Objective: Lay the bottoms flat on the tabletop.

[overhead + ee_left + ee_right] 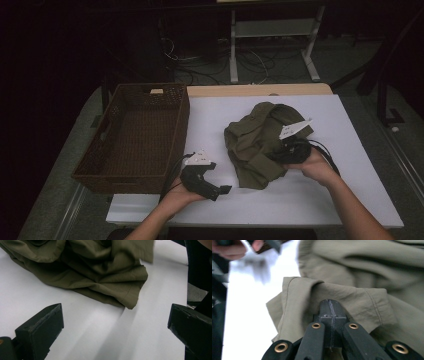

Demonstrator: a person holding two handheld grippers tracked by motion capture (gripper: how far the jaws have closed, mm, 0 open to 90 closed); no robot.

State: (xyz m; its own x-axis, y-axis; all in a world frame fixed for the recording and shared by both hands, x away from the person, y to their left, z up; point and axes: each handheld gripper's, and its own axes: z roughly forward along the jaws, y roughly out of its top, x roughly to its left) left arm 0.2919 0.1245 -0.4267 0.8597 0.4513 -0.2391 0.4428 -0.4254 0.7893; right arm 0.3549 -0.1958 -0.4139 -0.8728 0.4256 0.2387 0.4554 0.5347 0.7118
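An olive-green garment (260,137) lies crumpled on the white table (310,200), right of centre. My right gripper (277,155) rests on its right side. In the right gripper view the jaws (329,303) are shut on a hemmed fold of the garment (362,270), which bunches over their tips. My left gripper (222,192) is held low near the table's front edge, pointing right toward the garment's lower corner. In the left gripper view its jaws (115,325) stand wide open with bare table between them, a short way from the garment's corner (100,272).
A dark brown wicker basket (122,181) stands at the table's left side, with nothing visible inside it. A white desk frame (272,30) and floor cables lie beyond the far edge. The person's other hand (229,250) appears blurred at the top left of the right gripper view.
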